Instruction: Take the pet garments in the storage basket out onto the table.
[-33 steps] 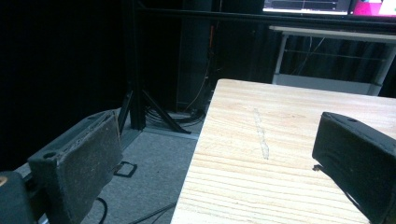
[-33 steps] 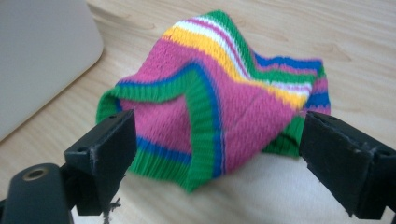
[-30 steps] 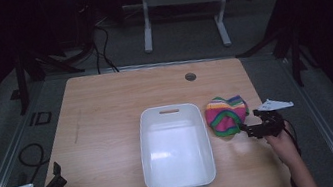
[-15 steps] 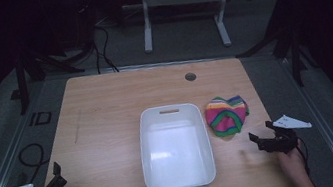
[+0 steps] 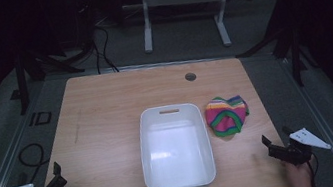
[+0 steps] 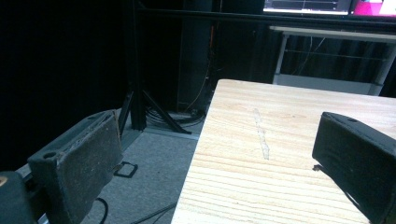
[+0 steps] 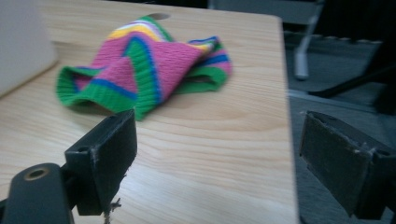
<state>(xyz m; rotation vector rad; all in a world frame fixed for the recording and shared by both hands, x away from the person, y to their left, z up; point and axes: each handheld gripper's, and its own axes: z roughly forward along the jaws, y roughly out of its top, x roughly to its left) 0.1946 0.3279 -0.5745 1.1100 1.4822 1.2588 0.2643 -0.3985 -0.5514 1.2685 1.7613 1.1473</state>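
Note:
A crumpled striped knit cloth (image 5: 227,114) in pink, green, blue and yellow lies on the wooden table (image 5: 108,123), just right of a white plastic bin (image 5: 175,147). The right gripper view looks at the cloth (image 7: 144,65) from close by. My right gripper (image 5: 268,145) (image 7: 219,163) is open at the table's front right corner, nothing between its jaws, a short way in front of the cloth. At the front left corner my left gripper (image 5: 57,175) (image 6: 215,168) is open and holds nothing, straddling the table's left edge.
The bin looks empty. A round cable hole (image 5: 190,76) sits near the table's far edge. Cables (image 5: 30,155) lie on the grey floor at the left. A white table frame (image 5: 180,0) stands beyond the table in the dark.
My right gripper has drawn back from beside the cloth toward the table's front right corner. The cloth stays by the bin. My left gripper has not moved.

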